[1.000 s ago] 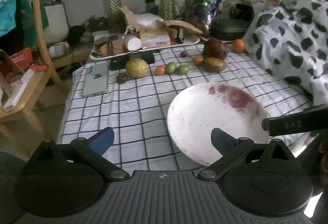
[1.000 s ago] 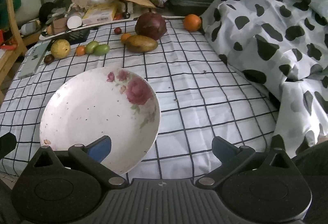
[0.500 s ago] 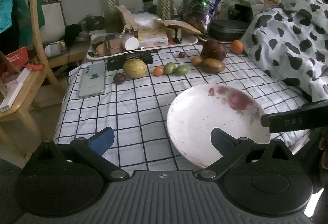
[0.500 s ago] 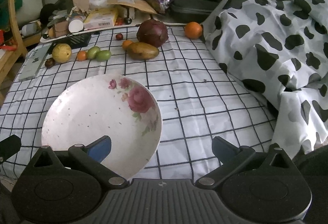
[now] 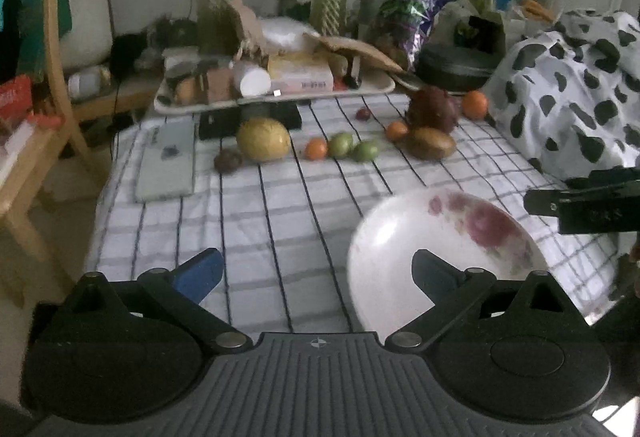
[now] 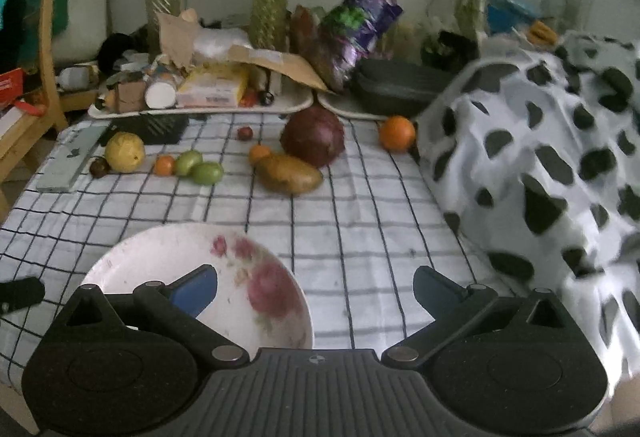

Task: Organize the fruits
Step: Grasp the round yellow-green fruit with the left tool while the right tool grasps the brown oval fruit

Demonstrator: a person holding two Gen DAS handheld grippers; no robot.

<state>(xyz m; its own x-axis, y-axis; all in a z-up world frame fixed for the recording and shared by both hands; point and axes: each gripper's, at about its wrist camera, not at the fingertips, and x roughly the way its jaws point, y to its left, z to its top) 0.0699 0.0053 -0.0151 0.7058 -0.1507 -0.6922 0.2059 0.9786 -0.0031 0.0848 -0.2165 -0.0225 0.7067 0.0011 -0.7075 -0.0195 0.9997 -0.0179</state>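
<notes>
A white plate with pink roses (image 5: 420, 237) (image 6: 168, 257) lies empty at the near edge of the checked cloth. Several fruits line the far side: a yellow round fruit (image 5: 263, 144) (image 6: 124, 151), a small orange one (image 5: 316, 149), two green ones (image 5: 352, 148) (image 6: 200, 168), a brown oblong fruit (image 5: 431, 143) (image 6: 289, 174), a big dark purple one (image 6: 313, 135) and an orange (image 5: 475, 105) (image 6: 397, 133). My left gripper (image 5: 316, 273) hovers open left of the plate. My right gripper (image 6: 316, 283) hovers open over the plate's right rim. Both hold nothing.
A phone (image 5: 166, 161) lies on the cloth at the left. A cluttered tray (image 5: 276, 95) and potted plants stand behind the fruits. A cow-print blanket (image 6: 540, 157) rises along the right. A wooden chair (image 5: 44, 109) stands off the left edge.
Both grippers have drawn back and tilted up, so the fruits and the plants behind them sit higher and nearer in view. Nothing on the cloth has moved.
</notes>
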